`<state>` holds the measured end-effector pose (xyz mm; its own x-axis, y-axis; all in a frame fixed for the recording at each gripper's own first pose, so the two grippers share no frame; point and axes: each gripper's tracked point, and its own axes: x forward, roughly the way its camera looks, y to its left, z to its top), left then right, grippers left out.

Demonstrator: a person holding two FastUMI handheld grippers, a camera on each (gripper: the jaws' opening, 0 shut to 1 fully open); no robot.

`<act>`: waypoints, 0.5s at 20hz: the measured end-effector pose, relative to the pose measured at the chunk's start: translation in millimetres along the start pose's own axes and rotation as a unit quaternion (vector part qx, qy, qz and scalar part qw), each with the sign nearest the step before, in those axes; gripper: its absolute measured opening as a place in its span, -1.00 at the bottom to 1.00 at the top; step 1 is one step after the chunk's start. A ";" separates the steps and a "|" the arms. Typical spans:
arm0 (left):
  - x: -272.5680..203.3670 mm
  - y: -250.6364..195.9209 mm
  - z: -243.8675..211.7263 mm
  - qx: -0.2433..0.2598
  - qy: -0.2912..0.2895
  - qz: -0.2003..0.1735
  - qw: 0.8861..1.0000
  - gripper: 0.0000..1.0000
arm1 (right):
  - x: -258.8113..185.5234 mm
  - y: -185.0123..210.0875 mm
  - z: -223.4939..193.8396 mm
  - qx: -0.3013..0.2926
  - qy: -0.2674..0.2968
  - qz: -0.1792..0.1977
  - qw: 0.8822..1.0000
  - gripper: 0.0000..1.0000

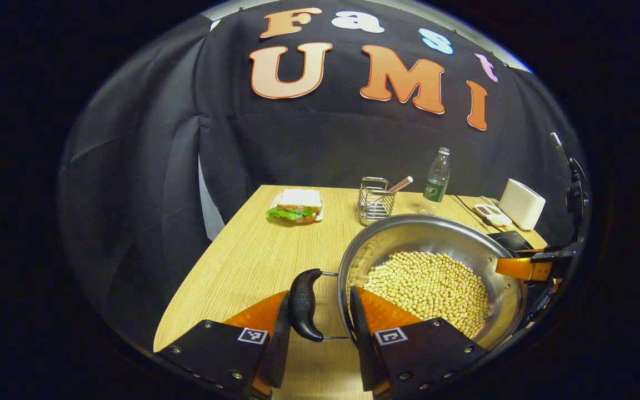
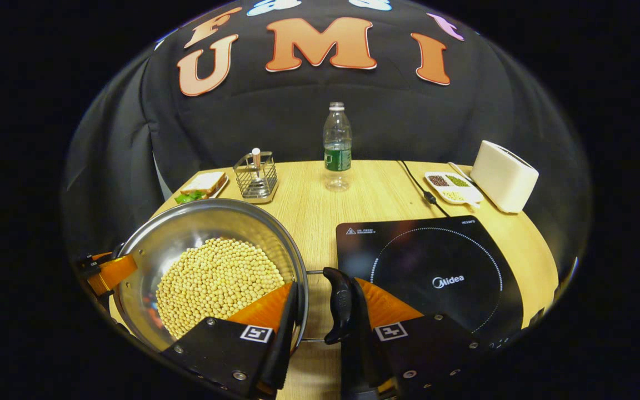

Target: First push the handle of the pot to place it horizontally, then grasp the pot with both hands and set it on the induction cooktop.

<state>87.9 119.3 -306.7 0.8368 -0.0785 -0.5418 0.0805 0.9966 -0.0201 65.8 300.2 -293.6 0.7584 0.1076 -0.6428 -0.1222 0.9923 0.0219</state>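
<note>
A steel pot (image 1: 425,223) (image 2: 209,208) half full of soybeans (image 1: 431,283) (image 2: 220,278) stands on the wooden table (image 1: 253,250), left of the black induction cooktop (image 2: 436,272) (image 1: 511,240). My left gripper (image 1: 320,294) is open around the pot's black side handle (image 1: 305,304). Its outer finger touches the handle and its other finger reaches over the rim. My right gripper (image 2: 325,286) is open around the opposite black handle (image 2: 339,304) in the same way, with one finger inside the rim. Each view shows the other gripper (image 1: 525,268) (image 2: 111,272) at the pot's far side.
At the back of the table are a sandwich on a plate (image 1: 295,206) (image 2: 203,185), a wire holder (image 1: 375,203) (image 2: 256,178), a water bottle (image 1: 436,180) (image 2: 337,145), a small divided dish (image 2: 453,186) and a white toaster (image 2: 503,175) (image 1: 521,203). A black cable (image 2: 420,186) runs to the cooktop.
</note>
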 end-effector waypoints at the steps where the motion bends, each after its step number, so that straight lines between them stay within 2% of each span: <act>1: -6.4 -4.9 5.0 0.000 -0.004 -0.002 1.000 0.09 | -5.8 -4.6 4.7 -0.001 -0.006 0.000 1.000 0.05; 10: -30.7 -56.2 33.9 -0.001 -0.025 -0.022 0.999 0.09 | -37.4 -53.9 33.5 0.010 -0.038 -0.006 0.999 0.05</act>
<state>76.1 64.8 -260.4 0.8580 -0.1233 -0.4986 0.1169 0.9922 -0.0443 65.5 244.8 -245.1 0.8058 0.0988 -0.5839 -0.1007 0.9945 0.0293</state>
